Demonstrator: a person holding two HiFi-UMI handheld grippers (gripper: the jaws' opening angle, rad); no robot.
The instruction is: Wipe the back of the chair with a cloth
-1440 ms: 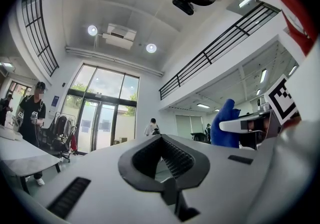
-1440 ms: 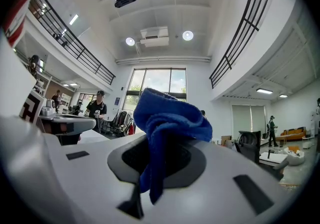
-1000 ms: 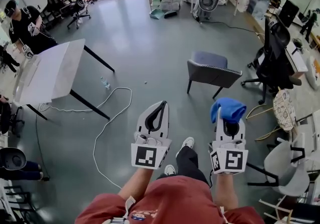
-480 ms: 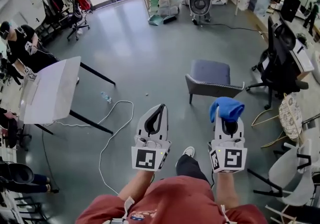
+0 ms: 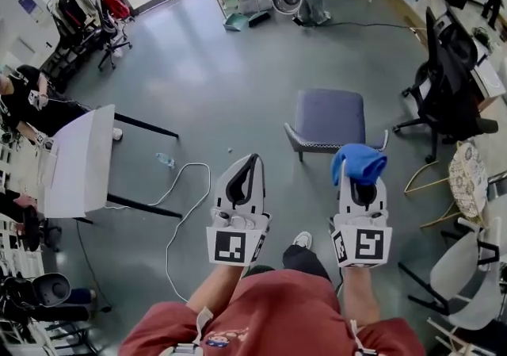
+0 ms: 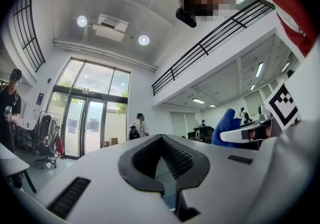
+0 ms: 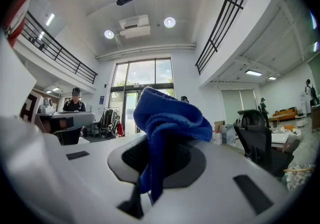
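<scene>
A grey-blue padded chair (image 5: 329, 115) stands on the floor just ahead of me, its backrest (image 5: 317, 144) on the side nearest me. Held low in front of my body, my right gripper (image 5: 358, 178) is shut on a bunched blue cloth (image 5: 358, 163), a short way from the backrest. In the right gripper view the cloth (image 7: 167, 118) sticks up out of the right gripper (image 7: 159, 143). My left gripper (image 5: 253, 159) is shut and empty, left of the chair. The left gripper view shows the left gripper (image 6: 161, 139) closed, with the cloth (image 6: 226, 127) off to the right.
A white table (image 5: 75, 160) stands at the left, with a person (image 5: 28, 101) beside it. A white cable (image 5: 184, 192) and a bottle (image 5: 165, 160) lie on the floor. A black office chair (image 5: 444, 69) and pale chairs (image 5: 467, 275) crowd the right side.
The chair has come closer and now sits squarely ahead of the grippers. Both grippers keep their pose, and the cloth stays in the right one.
</scene>
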